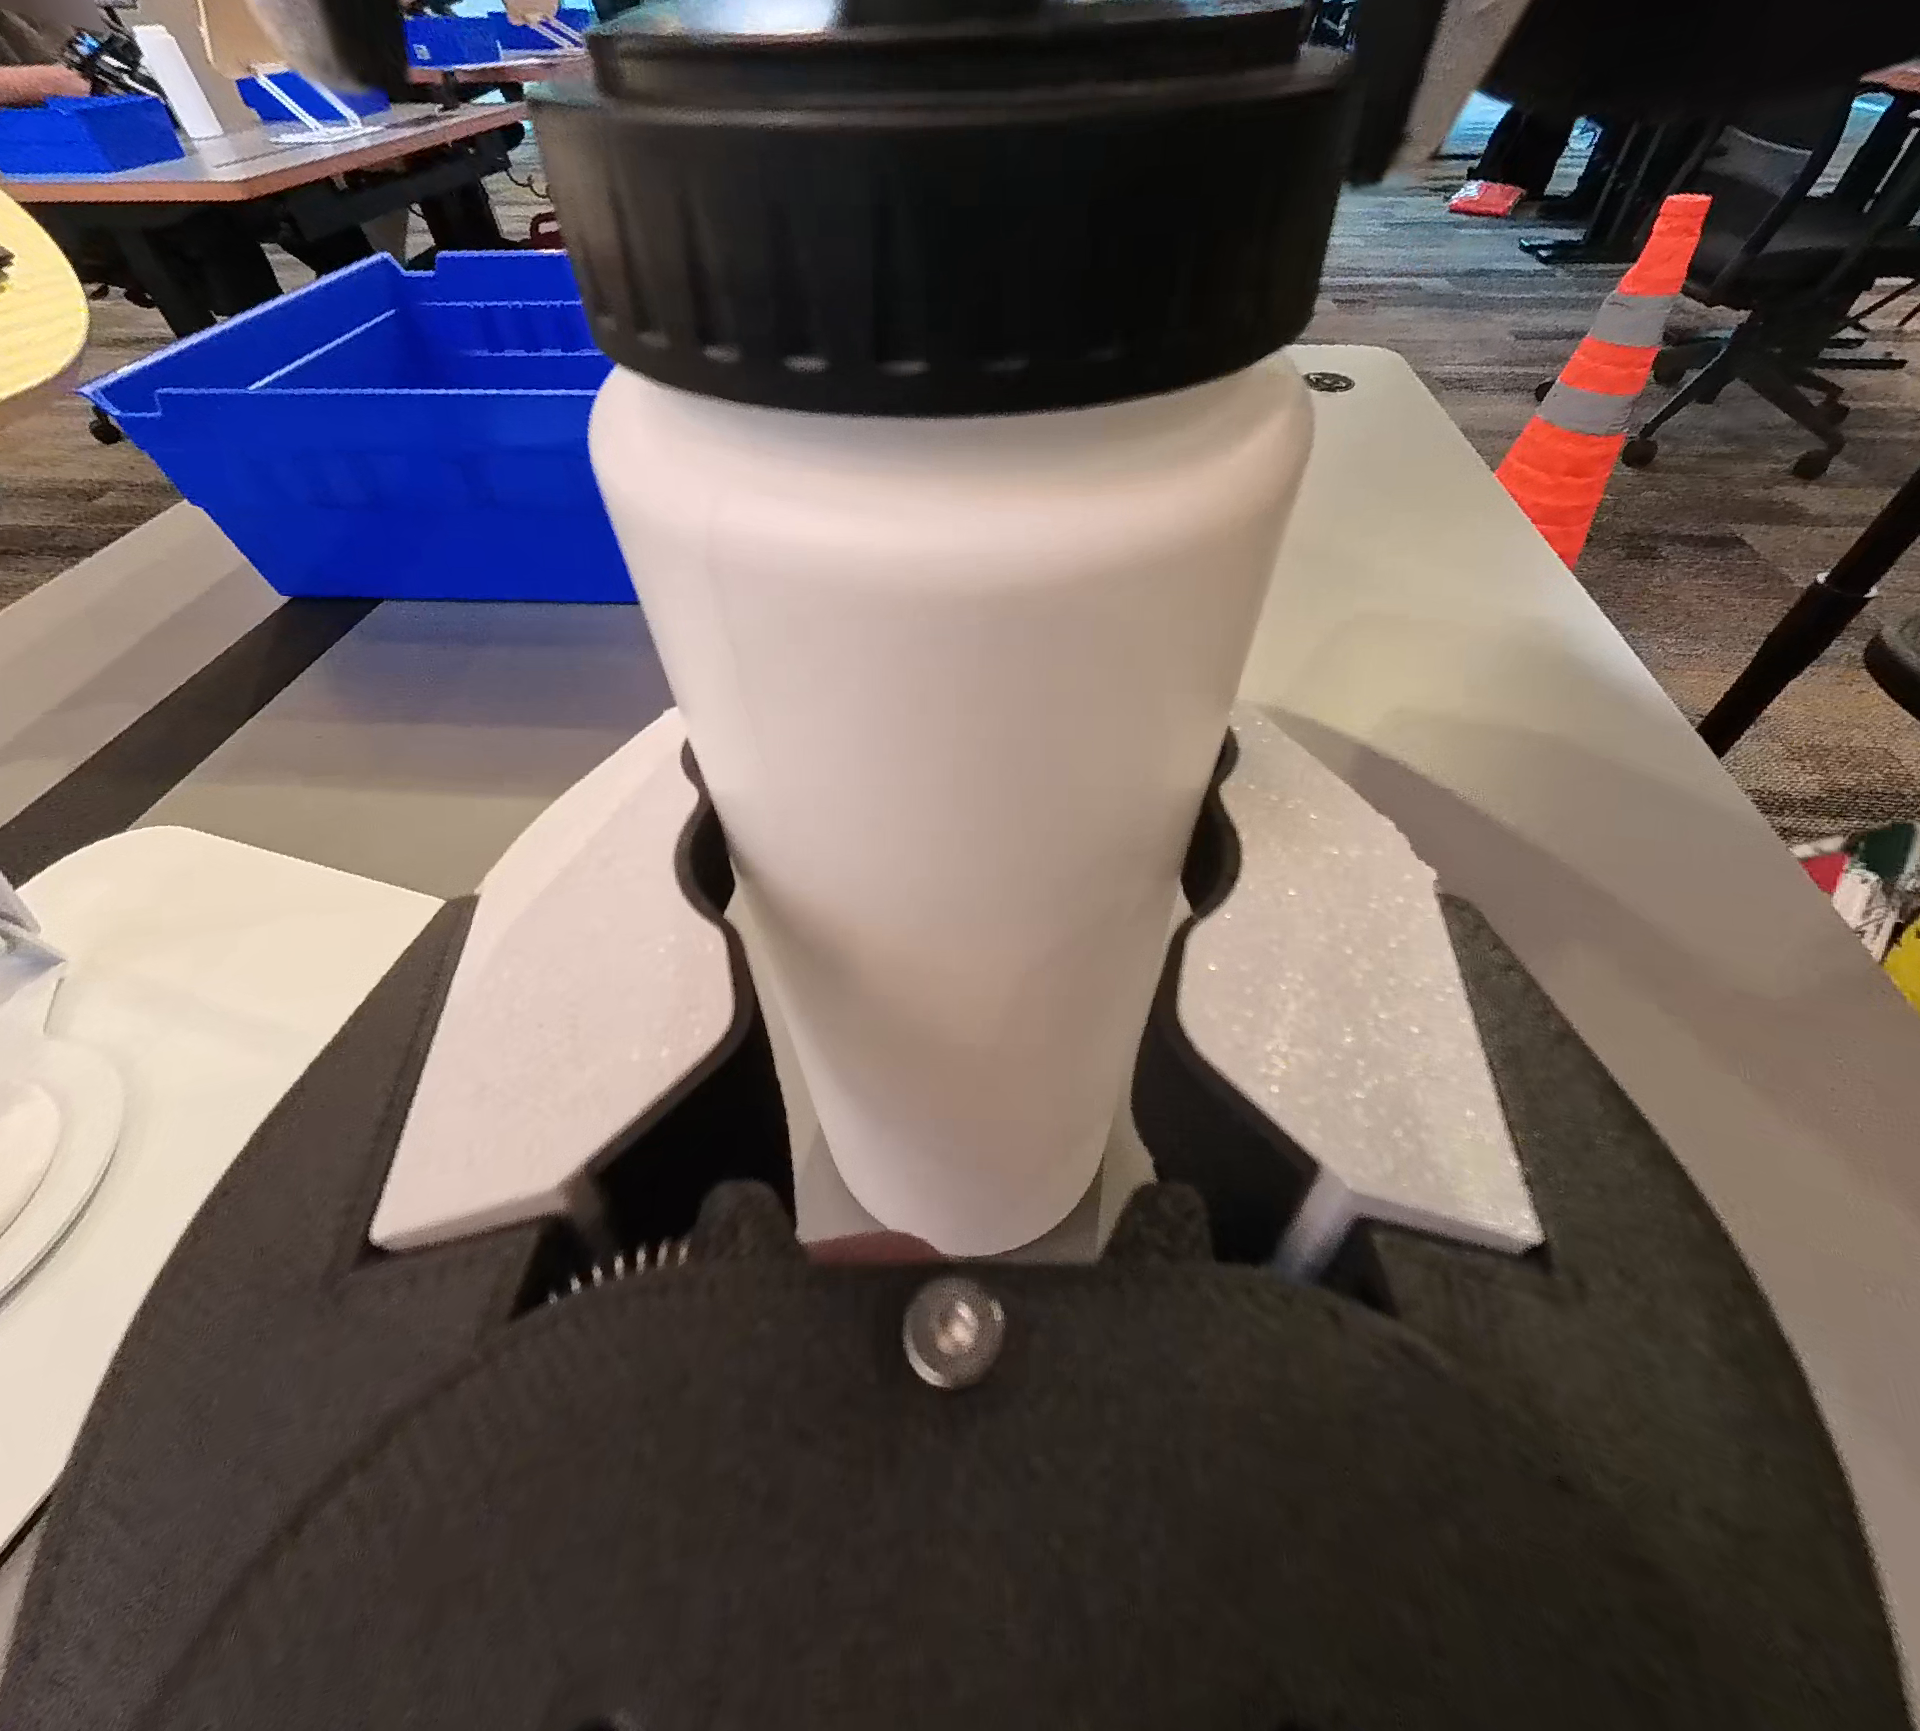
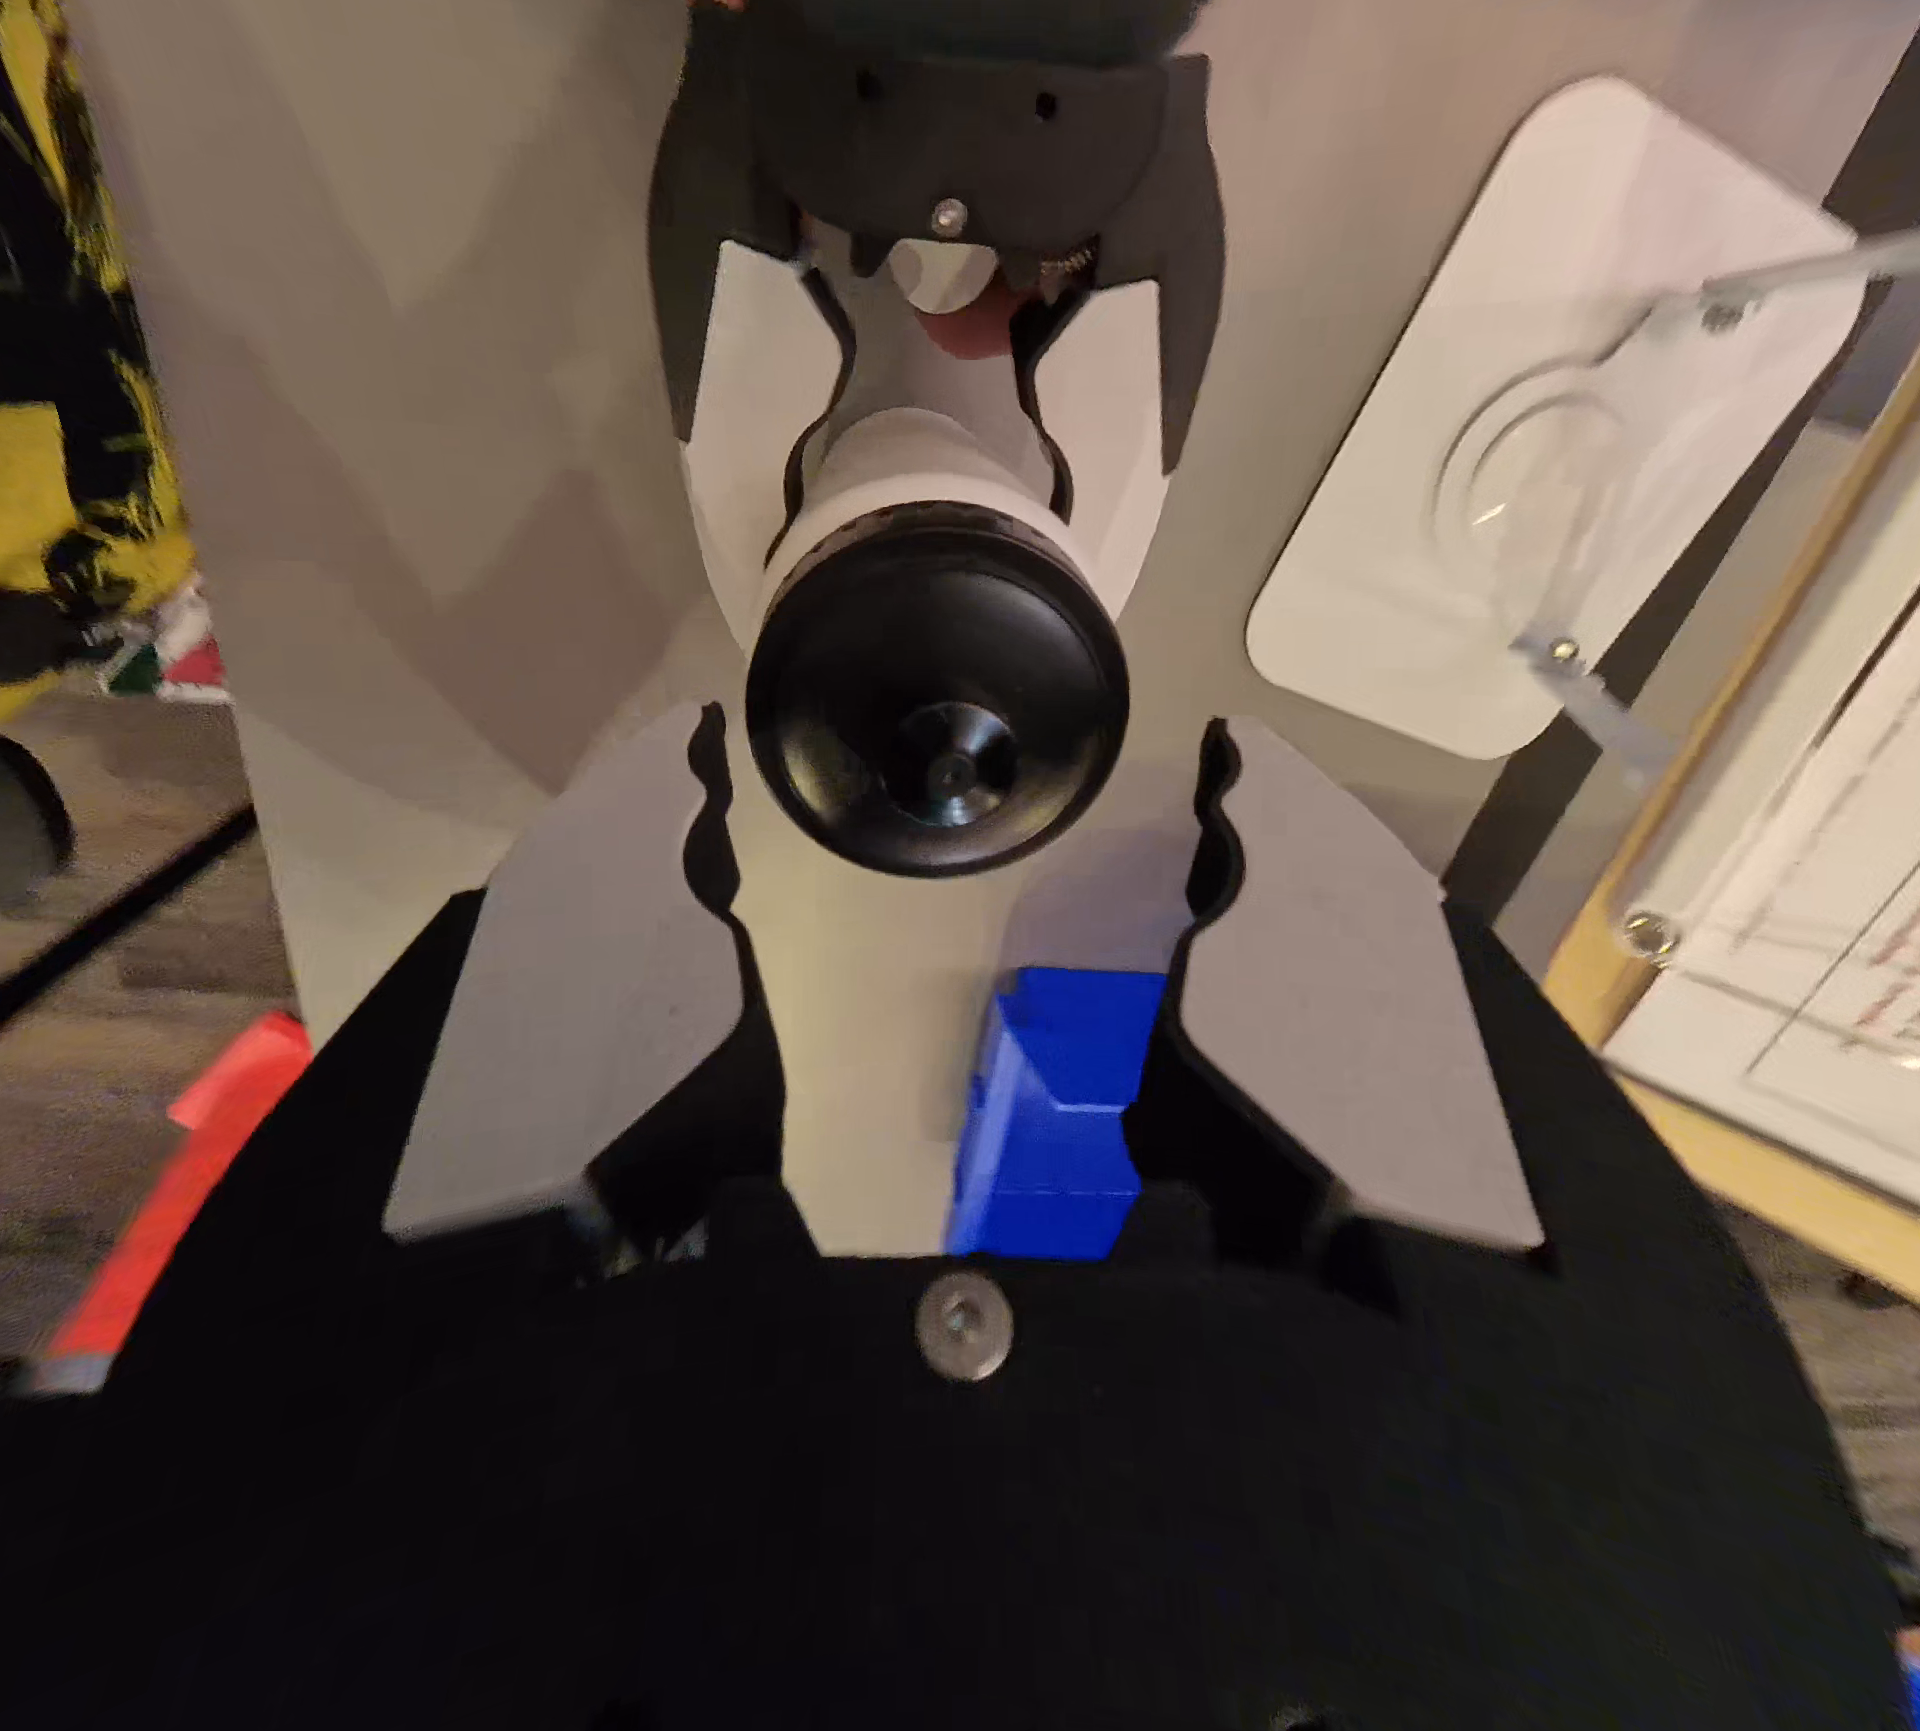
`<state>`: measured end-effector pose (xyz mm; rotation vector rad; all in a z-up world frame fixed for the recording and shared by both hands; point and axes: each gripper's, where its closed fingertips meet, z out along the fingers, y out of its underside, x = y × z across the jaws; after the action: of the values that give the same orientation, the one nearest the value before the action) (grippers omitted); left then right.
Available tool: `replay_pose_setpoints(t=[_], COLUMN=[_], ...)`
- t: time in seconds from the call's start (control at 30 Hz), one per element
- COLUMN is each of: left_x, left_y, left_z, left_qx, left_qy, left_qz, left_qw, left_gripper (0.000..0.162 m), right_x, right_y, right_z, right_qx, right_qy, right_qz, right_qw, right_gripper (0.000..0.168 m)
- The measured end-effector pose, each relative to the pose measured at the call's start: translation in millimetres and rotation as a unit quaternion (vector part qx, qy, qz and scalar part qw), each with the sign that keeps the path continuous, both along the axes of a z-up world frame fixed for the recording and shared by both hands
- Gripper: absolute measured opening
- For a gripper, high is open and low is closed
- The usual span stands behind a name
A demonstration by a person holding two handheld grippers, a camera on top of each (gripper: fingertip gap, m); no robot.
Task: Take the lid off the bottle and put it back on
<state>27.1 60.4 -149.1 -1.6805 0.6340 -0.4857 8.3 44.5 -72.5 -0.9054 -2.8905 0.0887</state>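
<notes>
Over on the far left of your left wrist view, a white plate [image 1: 62, 1151] sits on a white mat at the table's near corner, and behind it a blue bin [image 1: 343, 455] rests on the table [image 1: 1455, 642], just beside the bottle. Dead centre now: your left gripper [image 1: 956, 871] is clamped round the lower body of the white bottle [image 1: 956, 694], a finger pressed against each side, and the bottle stands upright on the table. The black ribbed lid [image 1: 935, 227] is on the neck, with its spout poking up out of the top. Above it, the dark fingers of your other gripper hang on both sides of the lid, apart from it. To the right, an orange traffic cone [image 1: 1610, 372] stands on the carpet past the table edge.

Switch to the right wrist view, looking straight down. Your right gripper [image 2: 961, 798] is spread wide, its fingers [image 2: 582, 975] on both sides of the lid [image 2: 935, 684] and clear of it; nothing is between them but the cap top. Beyond the lid you see the left gripper [image 2: 930, 476] pinching the bottle [image 2: 914, 466]. Far right, the white mat [image 2: 1382, 601] lies on the table.
</notes>
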Motion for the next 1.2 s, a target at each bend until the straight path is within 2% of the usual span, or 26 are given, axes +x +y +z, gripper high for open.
replay_pose_setpoints(t=[0.1,0.13,0.23,0.3,0.4,0.47,0.57,0.63,0.73,0.9,0.97,1.1,1.2], left_x=[0,0,0,0,-1,0,1,1,1,1,1,0,3], left_y=[0,0,0,0,1,0,0,0,1,0,0,1,1], left_z=[0,0,0,0,0,0,0,0,0,0,0,0,0], left_qx=[0.0,0.0,0.0,-0.002,-0.003,-0.001,0.0,-0.001,-0.001,0.0,0.0,-0.003,0.001], left_qy=[-0.001,0.0,0.0,-0.002,-0.007,-0.002,-0.001,-0.001,-0.002,-0.001,0.0,-0.005,0.0], left_qz=[0.0,0.0,-0.001,0.0,0.0,-0.003,-0.001,-0.001,-0.003,-0.003,-0.003,-0.004,-0.006], left_qw=[1.0,1.0,1.0,1.0,1.0,1.0,1.0,1.0,1.0,1.0,1.0,1.0,1.0], left_gripper=[0.087,0.087,0.087,0.087,0.087,0.087,0.087,0.087,0.087,0.087,0.087,0.087,0.087], right_x=[3,4,4,5,4,6,7,2,1,3,4,3,6], right_y=[-1,0,0,0,-1,-2,-1,1,0,-4,-4,-3,-4], right_z=[-2,-4,-5,-5,-5,-6,-5,0,5,-5,-6,-6,-6], right_qx=[0.018,0.023,0.017,0.004,-0.026,-0.025,-0.018,-0.015,-0.005,-0.011,-0.016,-0.043,-0.027], right_qy=[-0.013,-0.02,-0.025,-0.028,-0.027,-0.019,-0.017,-0.002,0.01,-0.025,-0.024,-0.03,-0.019], right_qz=[0.058,0.062,0.043,-0.013,-0.137,-0.157,-0.119,-0.08,0.01,0.041,0.02,-0.136,-0.161], right_qw=[0.998,0.998,0.999,1.0,0.99,0.987,0.993,0.997,1.0,0.999,0.999,0.989,0.986], right_gripper=[0.075,0.069,0.07,0.07,0.071,0.071,0.071,0.079,0.085,0.071,0.071,0.072,0.072])
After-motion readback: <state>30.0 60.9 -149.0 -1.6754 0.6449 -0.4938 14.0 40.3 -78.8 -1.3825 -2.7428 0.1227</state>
